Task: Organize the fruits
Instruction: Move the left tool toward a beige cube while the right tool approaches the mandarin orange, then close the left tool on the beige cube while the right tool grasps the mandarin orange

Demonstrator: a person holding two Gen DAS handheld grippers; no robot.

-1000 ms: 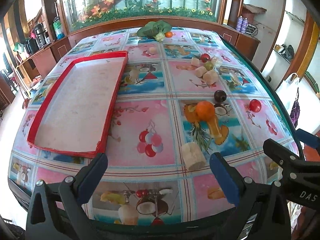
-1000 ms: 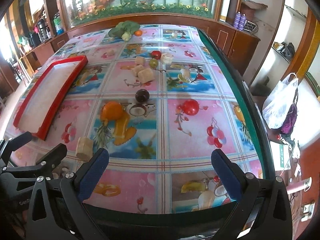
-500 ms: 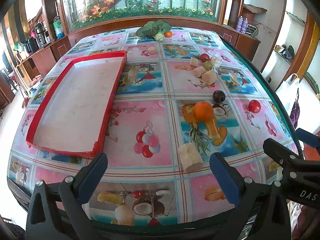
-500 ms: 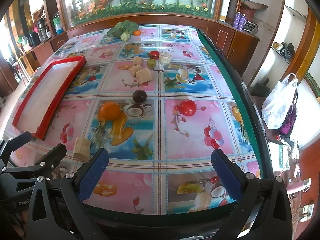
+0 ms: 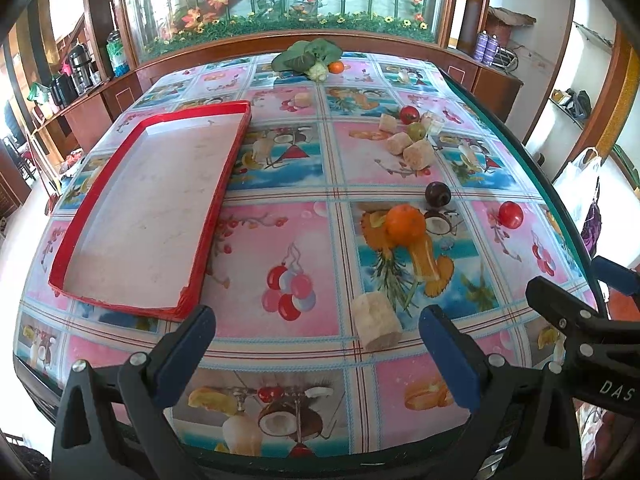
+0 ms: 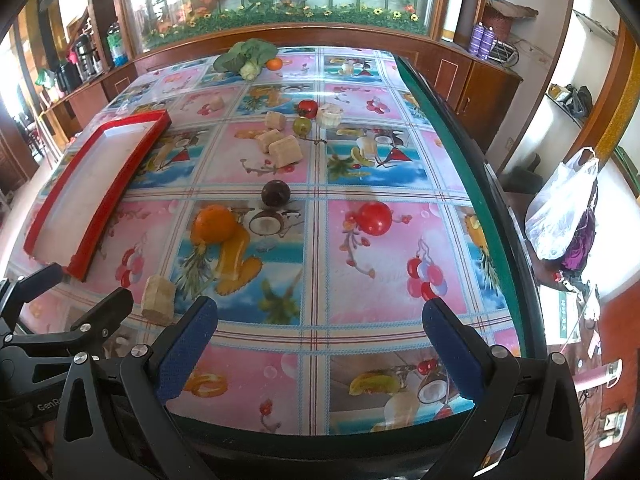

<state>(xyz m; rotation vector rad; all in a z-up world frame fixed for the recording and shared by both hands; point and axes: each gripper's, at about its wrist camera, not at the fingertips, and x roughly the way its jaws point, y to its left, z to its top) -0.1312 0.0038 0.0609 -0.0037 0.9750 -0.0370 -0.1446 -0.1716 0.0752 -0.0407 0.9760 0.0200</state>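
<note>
From the left wrist view, the left gripper (image 5: 316,354) hangs wide and empty, the pale banana chunk (image 5: 376,326) lying just ahead, right of the red tray (image 5: 132,216), long axis running away from the fingers. From the right wrist view, the right gripper (image 6: 320,344) is equally wide and empty; the chunk (image 6: 159,298) lies off its left finger, so the left arm looks nearer.

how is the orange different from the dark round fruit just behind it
The orange is bright orange and looks clearly larger; the dark fruit is deep purple-black and smaller. The orange lies on the printed pineapple picture, while the dark fruit sits at the far edge of that square, next to the printed coconut. Both are round, loose on the tablecloth, apart from each other and outside the red tray.
</note>
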